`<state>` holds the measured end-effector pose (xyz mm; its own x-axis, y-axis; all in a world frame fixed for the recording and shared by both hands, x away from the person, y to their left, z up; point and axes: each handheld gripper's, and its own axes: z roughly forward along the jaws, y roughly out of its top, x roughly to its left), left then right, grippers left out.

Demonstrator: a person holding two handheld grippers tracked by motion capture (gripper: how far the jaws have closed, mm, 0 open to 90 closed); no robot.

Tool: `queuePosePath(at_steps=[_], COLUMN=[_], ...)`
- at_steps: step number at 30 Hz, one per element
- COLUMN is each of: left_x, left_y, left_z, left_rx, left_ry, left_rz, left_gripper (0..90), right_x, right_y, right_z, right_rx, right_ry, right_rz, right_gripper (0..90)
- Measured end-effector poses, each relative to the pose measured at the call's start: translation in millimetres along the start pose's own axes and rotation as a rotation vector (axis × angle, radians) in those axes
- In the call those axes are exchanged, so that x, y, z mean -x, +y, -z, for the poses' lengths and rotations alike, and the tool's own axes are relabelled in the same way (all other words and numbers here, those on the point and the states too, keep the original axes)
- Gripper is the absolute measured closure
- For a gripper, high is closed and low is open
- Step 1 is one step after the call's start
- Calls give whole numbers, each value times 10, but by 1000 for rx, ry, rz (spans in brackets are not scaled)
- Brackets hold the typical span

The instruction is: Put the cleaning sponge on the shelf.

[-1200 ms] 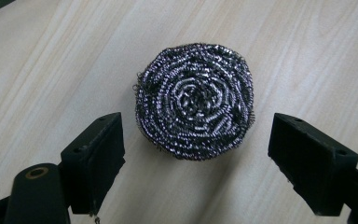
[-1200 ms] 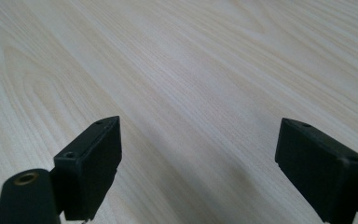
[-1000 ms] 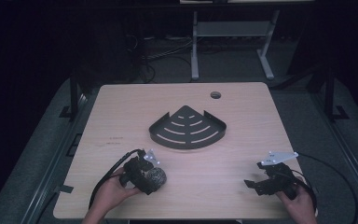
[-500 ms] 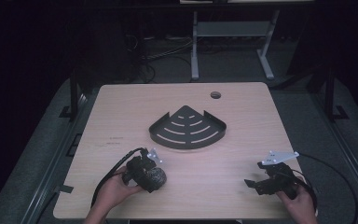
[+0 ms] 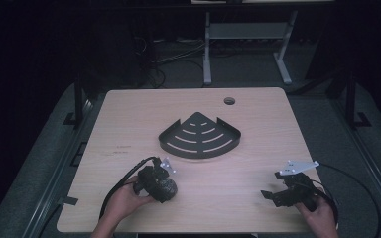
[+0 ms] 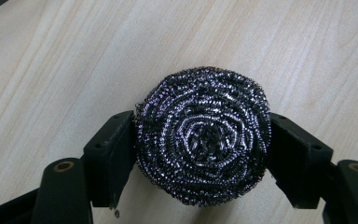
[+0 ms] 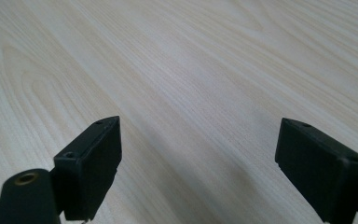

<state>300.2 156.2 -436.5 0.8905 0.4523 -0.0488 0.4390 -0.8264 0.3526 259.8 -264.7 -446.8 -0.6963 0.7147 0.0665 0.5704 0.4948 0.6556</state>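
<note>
High view: at the near left of the wooden table (image 5: pixel 129 119), the person's left hand (image 5: pixel 123 201) holds the left gripper (image 5: pixel 164 184) low over the board, its cable looping back toward the table edge. A round steel-wool scourer (image 5: pixel 166 188) sits right at the tip of that gripper, on the table surface, near the front edge and well apart from everything else. In the left gripper view the scourer (image 6: pixel 203 135) lies flat on the wood between the two black jaws, its coiled metal strands spiralling to a dark middle. The jaws have just been closing, and both pads now press against the scourer's sides, one on each flank, so the left gripper (image 6: pixel 200 144) has it in its grip.

Toward the middle of the table, farther from the person, lies a black fan-shaped corner shelf (image 5: pixel 199 136) with curved slots, flat on the board. Beyond it, near the far edge, a small round hole (image 5: pixel 229 101) is cut in the tabletop.

At the near right, the right hand (image 5: pixel 322 218) holds the right gripper (image 5: pixel 273 196), with its grey plate on top. In the right gripper view, the right gripper (image 7: pixel 198 154) has its jaws spread wide over bare wood, with nothing between them.
</note>
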Motion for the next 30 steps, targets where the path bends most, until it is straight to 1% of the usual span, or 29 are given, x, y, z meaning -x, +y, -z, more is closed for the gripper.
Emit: queuePosePath(at_steps=[5, 11, 15, 16, 30], left_x=[4, 10, 11, 9, -24], left_y=[7, 18, 24, 29, 90], left_z=[-13, 0, 16, 36, 140], left_rx=[-4, -7, 1, 9, 18], left_ry=[2, 17, 19, 18, 16], left_rz=[-5, -12, -6, -5, -6], left_gripper=[305, 327, 331, 331, 333], right_x=[1, -1, 6, 5, -5], right_y=[0, 7, 6, 6, 17], right_z=[-4, -13, -9, -10, -24], right_rx=[0, -2, -1, -1, 0], right_ry=[2, 3, 3, 3, 7], right_rz=[0, 1, 2, 0, 0], right_gripper=[142, 142, 142, 142, 142])
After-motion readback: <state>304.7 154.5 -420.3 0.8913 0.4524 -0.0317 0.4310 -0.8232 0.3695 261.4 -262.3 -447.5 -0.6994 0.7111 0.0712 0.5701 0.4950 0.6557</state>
